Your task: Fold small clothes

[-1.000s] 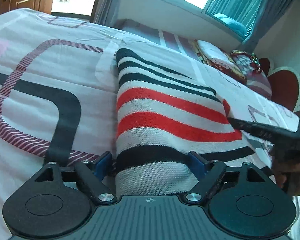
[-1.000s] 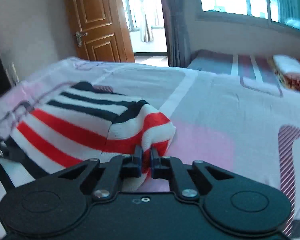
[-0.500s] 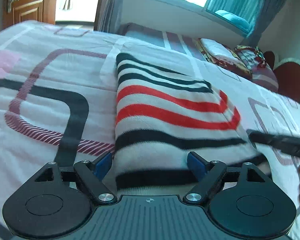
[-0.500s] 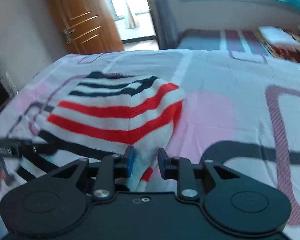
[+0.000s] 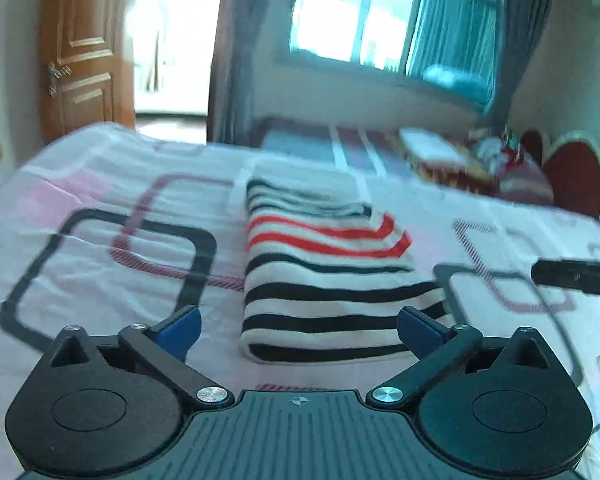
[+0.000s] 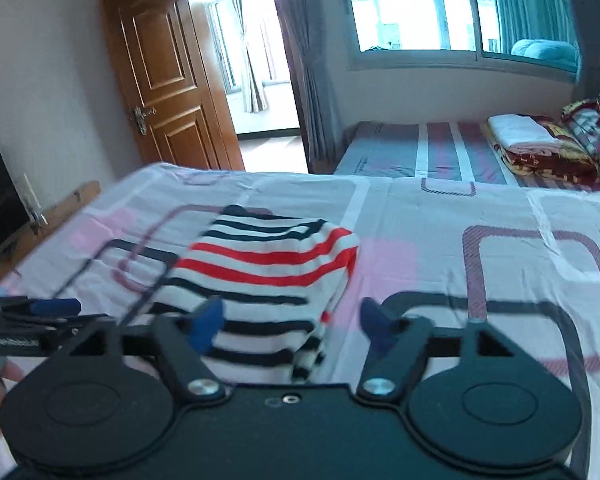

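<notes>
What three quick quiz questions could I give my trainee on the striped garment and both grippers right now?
1. True or false: the right gripper is clamped on the striped garment.
2. Which colours are the garment's stripes? A) black and red on white B) green and yellow C) plain blue
3. Fill in: the garment lies folded on the ____.

Key:
1. False. Its jaws have just been opening and stand apart, pressing on nothing; the left gripper is open too, pulled back from the garment's near edge.
2. A.
3. Bed, on its patterned sheet.
</notes>
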